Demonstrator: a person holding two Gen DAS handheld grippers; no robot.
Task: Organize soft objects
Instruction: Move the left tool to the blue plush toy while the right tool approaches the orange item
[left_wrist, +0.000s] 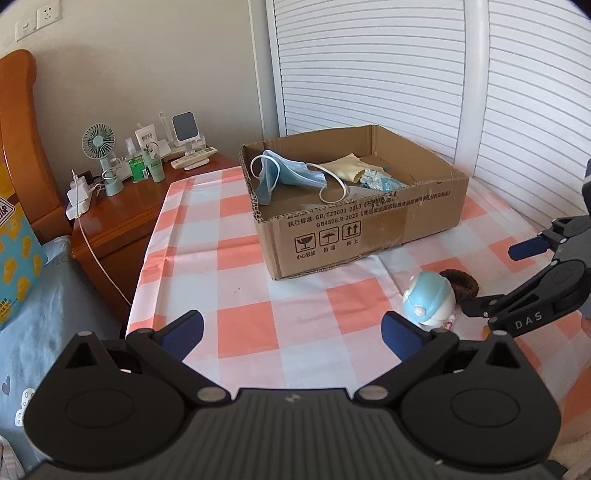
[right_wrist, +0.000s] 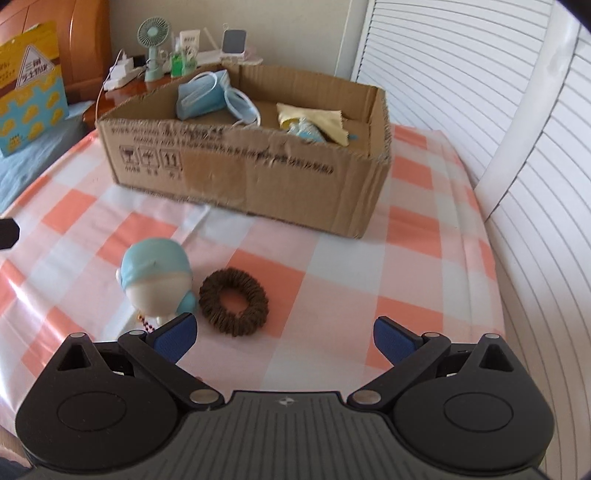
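Note:
A cardboard box (left_wrist: 369, 229) (right_wrist: 240, 173) sits on the checked tablecloth. In it lie a blue face mask (left_wrist: 291, 177) (right_wrist: 201, 94), a yellow cloth (left_wrist: 347, 168) (right_wrist: 314, 118) and a small blue packet (right_wrist: 306, 131). On the cloth in front of the box are a blue-and-white toy figure (left_wrist: 430, 302) (right_wrist: 157, 278) and a brown scrunchie (right_wrist: 233, 301) (left_wrist: 463, 282). My left gripper (left_wrist: 293, 334) is open and empty above the cloth. My right gripper (right_wrist: 284, 339) is open and empty, just in front of the scrunchie; it also shows at the right edge of the left wrist view (left_wrist: 496, 280).
A wooden bedside table (left_wrist: 122, 206) at the left holds a small fan (left_wrist: 98, 147), bottles, chargers and remotes. White louvred doors (left_wrist: 406, 74) stand behind the box. A bed with a yellow-blue bag (left_wrist: 14, 251) lies to the left.

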